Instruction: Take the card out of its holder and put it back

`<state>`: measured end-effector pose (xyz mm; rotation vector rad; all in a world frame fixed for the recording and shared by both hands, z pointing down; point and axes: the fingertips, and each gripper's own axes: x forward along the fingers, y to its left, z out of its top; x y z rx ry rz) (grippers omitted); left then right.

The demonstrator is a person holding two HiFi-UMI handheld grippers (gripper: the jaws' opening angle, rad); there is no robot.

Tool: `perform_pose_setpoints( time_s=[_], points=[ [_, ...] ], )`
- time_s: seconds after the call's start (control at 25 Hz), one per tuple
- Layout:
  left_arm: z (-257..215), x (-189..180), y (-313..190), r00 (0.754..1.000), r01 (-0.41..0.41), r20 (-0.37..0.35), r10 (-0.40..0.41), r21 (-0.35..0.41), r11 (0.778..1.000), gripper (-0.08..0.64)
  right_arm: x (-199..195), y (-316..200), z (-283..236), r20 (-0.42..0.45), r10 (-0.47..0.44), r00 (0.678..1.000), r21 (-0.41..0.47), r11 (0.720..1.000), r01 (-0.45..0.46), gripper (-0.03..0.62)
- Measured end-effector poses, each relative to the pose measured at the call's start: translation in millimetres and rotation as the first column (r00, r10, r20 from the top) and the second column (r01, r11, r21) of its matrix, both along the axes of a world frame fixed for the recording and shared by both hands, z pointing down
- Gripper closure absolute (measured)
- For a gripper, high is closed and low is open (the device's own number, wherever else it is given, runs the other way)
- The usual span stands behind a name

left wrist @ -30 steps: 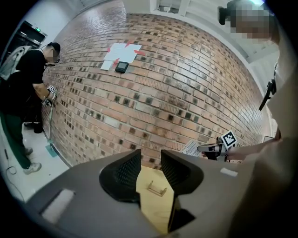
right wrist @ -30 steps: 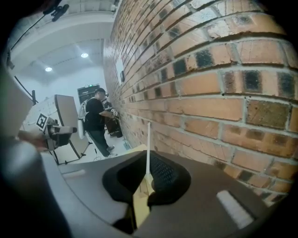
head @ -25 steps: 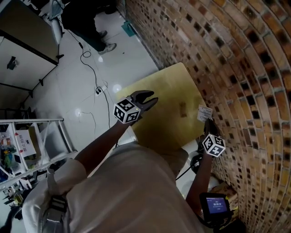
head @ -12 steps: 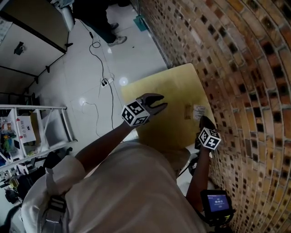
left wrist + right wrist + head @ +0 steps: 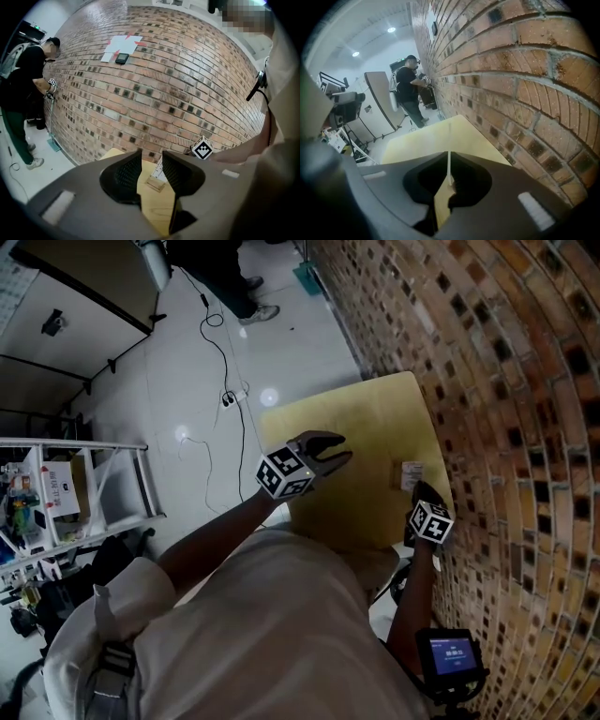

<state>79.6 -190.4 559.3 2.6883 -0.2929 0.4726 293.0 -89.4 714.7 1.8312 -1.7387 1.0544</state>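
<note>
**Step in hand.** The return half of the task is judged to be under way: the card is out of its holder and is being carried back to it.

**Right gripper** [image 5: 422, 493]: The jaws are closed on the white card [image 5: 449, 165]. In its own view the card shows edge-on as a thin upright line pinched between the pads. It sits at the right side of the yellow table [image 5: 356, 418], close to the brick wall [image 5: 525, 427].

**Left gripper** [image 5: 339, 448]: The jaws stand apart with nothing between the pads. It hovers over the near-left part of the table, well apart from the work and pointing towards it.

**Card holder** [image 5: 156, 183]: This is a small clear stand on the table top, free of both grippers. The card stands just beside it on the far right side. No view shows whether the card's lower edge has entered the slot.

**Next move.** The card's lower edge needs lining up with the slot and lowering straight in. The light holder may slide or tip under a skewed push, so steadying it with the idle left gripper looks prudent. The right jaws should part only once the card is seated.
</note>
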Motion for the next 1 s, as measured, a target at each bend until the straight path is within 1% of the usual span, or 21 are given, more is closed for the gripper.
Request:
perform_pose_setpoints(
  time_s=[0.16,0.36,0.56,0.72,0.88,1.0],
  points=[
    [5,-4,-3,1.0,0.015,0.011,-0.014,-0.013,1.0,0.403,-3,-1,8,-0.005,-0.005,1.0,-0.027,1.0,0.005,0.577],
    [10,-3,-6,1.0,0.016,0.017,-0.015,-0.029,0.999,0.405,-4,-3,13,0.004,0.012,1.0,-0.027,1.0,-0.011,0.577],
    [11,1,-9,1.0,0.014,0.014,-0.014,-0.032,0.999,0.408,-3,-5,11,-0.03,0.0,1.0,-0.035,0.999,-0.001,0.577],
    [12,3,-8,1.0,0.009,0.014,-0.009,-0.041,0.999,0.408,-5,1,12,-0.033,0.002,0.999,-0.051,0.999,-0.004,0.577],
    [13,3,-6,1.0,-0.002,0.014,0.002,-0.046,0.999,0.408,-6,2,14,-0.03,0.018,0.999,-0.04,0.999,-0.019,0.577],
    [13,2,-7,1.0,-0.005,0.014,0.006,-0.047,0.999,0.408,-7,-2,15,-0.036,0.012,0.999,-0.036,0.999,-0.014,0.577]
  ],
)
